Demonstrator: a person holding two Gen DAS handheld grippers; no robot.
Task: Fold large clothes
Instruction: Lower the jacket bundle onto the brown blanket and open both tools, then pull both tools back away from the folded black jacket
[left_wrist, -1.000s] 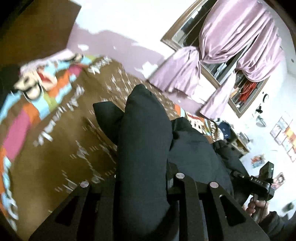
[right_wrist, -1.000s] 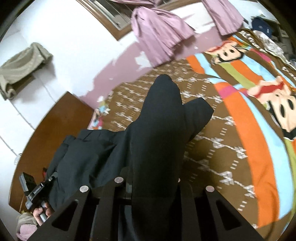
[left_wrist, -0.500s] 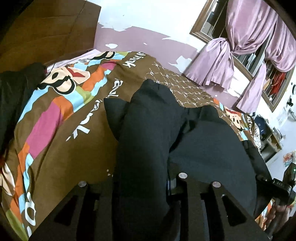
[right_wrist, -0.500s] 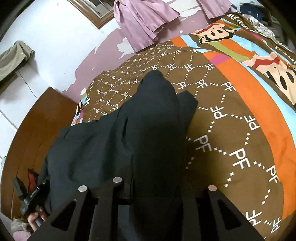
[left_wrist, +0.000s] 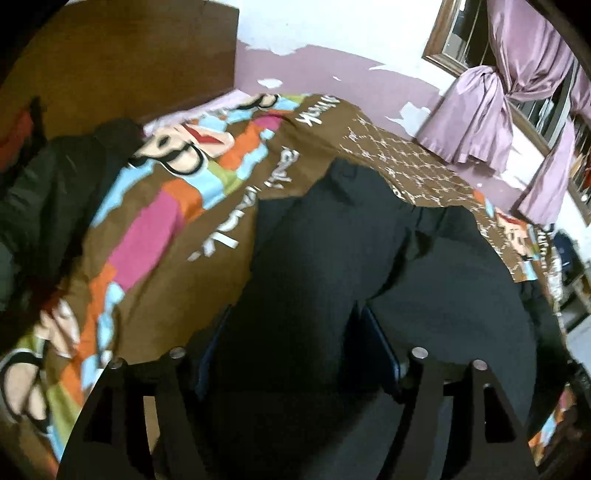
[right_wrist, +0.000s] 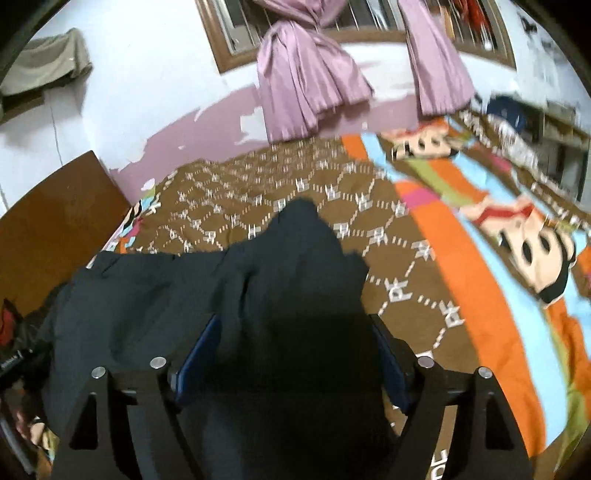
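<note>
A large black garment (left_wrist: 369, 258) lies spread on the patterned bedspread (left_wrist: 155, 236). It also shows in the right wrist view (right_wrist: 258, 288). My left gripper (left_wrist: 295, 354) is low over it with its jaws spread apart, and black cloth bunches between and over them. My right gripper (right_wrist: 291, 354) stands the same way, jaws wide, with a corner of the garment draped between its blue-padded fingers (right_wrist: 199, 350). The fingertips are hidden under the cloth in both views.
The bedspread (right_wrist: 461, 258) is brown with white lettering and bright cartoon stripes. A wooden headboard (left_wrist: 129, 74) and a dark jacket (left_wrist: 48, 192) are at the left. Purple curtains (right_wrist: 314, 81) hang on the far wall. Shelves (right_wrist: 554, 147) stand past the bed.
Both grippers have come down toward the bed with the garment, and their jaws have spread from shut on the cloth to wide apart. The garment now rests flatter on the bedspread.
</note>
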